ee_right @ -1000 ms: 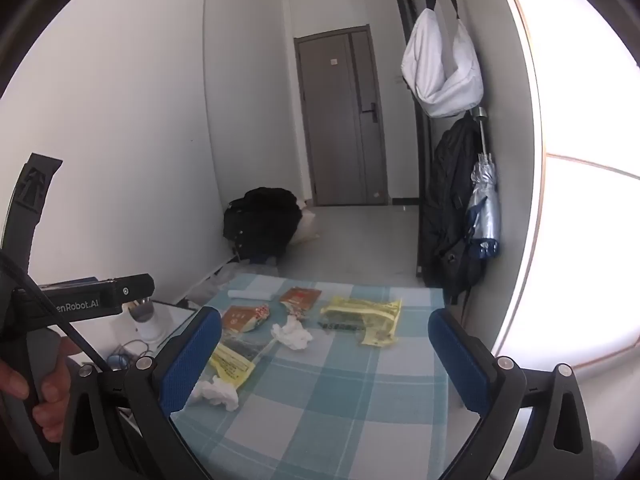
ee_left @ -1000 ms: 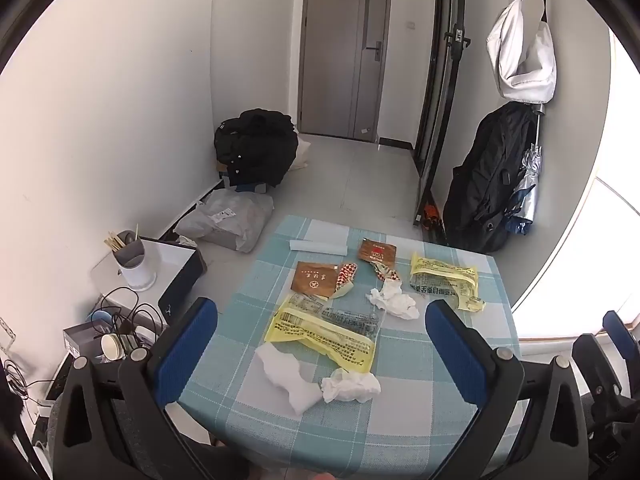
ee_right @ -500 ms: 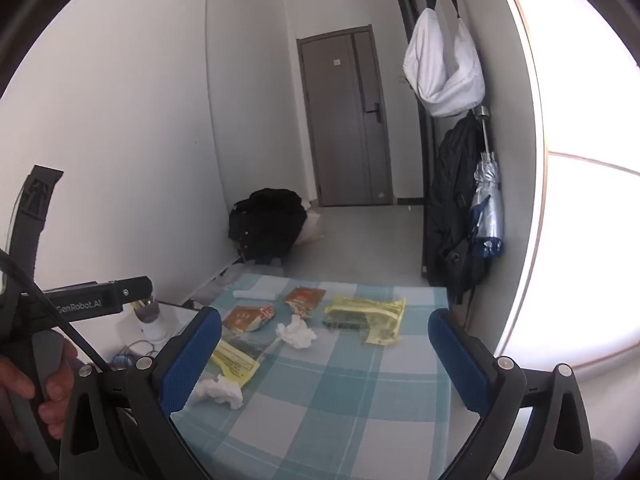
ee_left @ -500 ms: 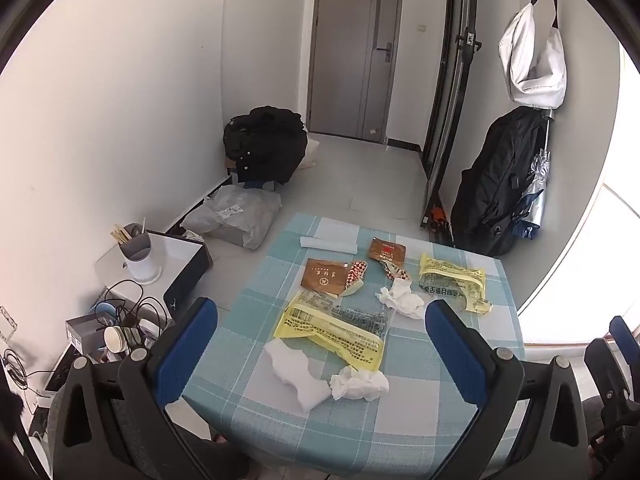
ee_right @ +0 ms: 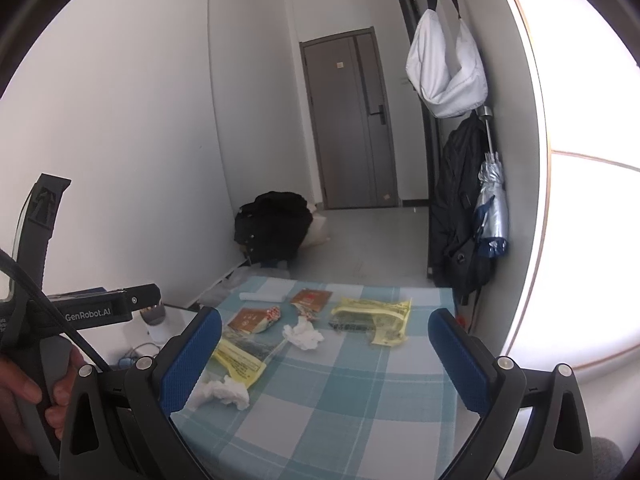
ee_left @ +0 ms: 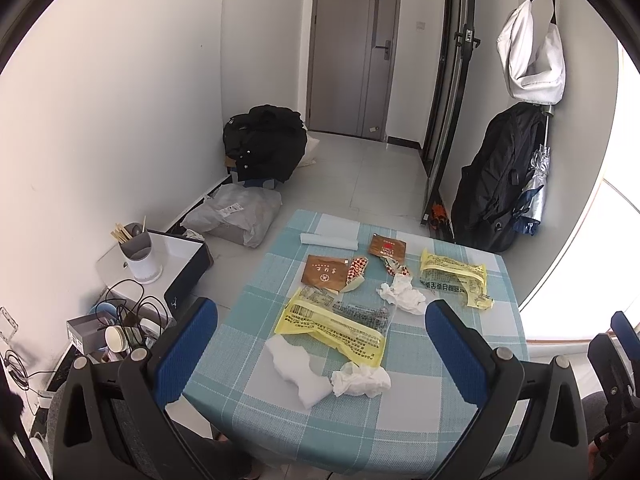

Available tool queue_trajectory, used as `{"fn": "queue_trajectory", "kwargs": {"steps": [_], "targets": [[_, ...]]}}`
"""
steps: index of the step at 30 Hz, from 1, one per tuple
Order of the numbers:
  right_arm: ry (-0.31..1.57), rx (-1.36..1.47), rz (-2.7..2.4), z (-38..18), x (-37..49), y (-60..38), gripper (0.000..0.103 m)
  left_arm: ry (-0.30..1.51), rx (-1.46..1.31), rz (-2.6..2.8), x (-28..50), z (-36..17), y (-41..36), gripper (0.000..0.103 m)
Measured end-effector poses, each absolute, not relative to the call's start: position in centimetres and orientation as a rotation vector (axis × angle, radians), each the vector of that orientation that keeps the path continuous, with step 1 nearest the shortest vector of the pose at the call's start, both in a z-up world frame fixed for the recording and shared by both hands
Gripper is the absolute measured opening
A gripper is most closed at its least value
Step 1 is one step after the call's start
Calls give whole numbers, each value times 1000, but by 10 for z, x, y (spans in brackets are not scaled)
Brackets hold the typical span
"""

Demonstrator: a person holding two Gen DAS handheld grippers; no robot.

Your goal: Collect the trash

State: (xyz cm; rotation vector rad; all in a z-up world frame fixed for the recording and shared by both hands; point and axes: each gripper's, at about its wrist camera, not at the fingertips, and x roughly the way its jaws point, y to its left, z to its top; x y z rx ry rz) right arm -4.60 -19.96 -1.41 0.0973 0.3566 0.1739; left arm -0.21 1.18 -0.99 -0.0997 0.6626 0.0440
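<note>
Both the left gripper (ee_left: 320,344) and right gripper (ee_right: 325,350) are held open (nothing gripped) above wrappers (ee_left: 334,324) and tissues (ee_left: 402,295) strewn on the table (ee_left: 440,412).

Yellow wrappers (ee_left: 334,322), brown packets (ee_left: 325,274), crumpled tissues (ee_left: 360,378) scattered flat.

On the checked-cloth surface (ee_left: 440,384), a long yellow plastic wrapper (ee_left: 336,326) lies at frame centre, a crumpled white tissue (ee_left: 360,378) below it, a brown foil packet (ee_left: 326,274) above, another yellow wrapper (ee_left: 454,280) at right.
</note>
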Motion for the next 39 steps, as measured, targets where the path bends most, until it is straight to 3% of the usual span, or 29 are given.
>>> {"fn": "queue_trajectory", "kwargs": {"steps": [39], "targets": [[356, 94, 170, -13, -48, -200, 103, 694, -91, 53, 1, -15, 17, 102]]}}
